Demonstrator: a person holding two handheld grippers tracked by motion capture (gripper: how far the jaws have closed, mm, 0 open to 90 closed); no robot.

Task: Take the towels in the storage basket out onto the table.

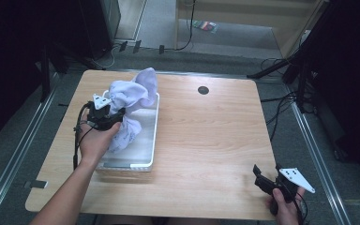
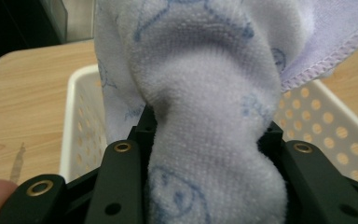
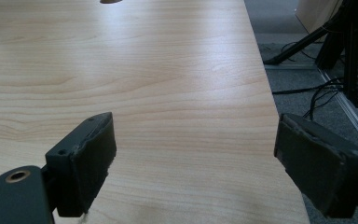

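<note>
Down at the near right corner of the table (image 1: 206, 140), the right gripper (image 1: 268, 174) sits low in the person's right hand (image 1: 286, 208), jaws spread wide with nothing between them. In the right gripper view those two black pads frame bare wood, and the table's right edge runs just inside the far pad, with grey floor and cables beyond it. Plenty of open tabletop lies ahead of that gripper, all the way up to the small dark round hole (image 1: 203, 90) near the far edge.

Over on the left now: the left hand (image 1: 96, 140) holds the left gripper (image 1: 117, 115) above the white perforated basket (image 1: 155, 136), and its jaws are clamped on the pale lavender towel (image 1: 133, 96). In the left gripper view the terry cloth (image 2: 205, 107) bulges thick between the jaws, printed with faint blue figures, a stitched hem showing at upper right. The towel is bunched and lifted, its lower part hanging inside the basket, its top rising past the basket's far rim.

The basket stands on the left half of the table, near its left edge. Beyond the far edge: carpet, cables, dark stands.
</note>
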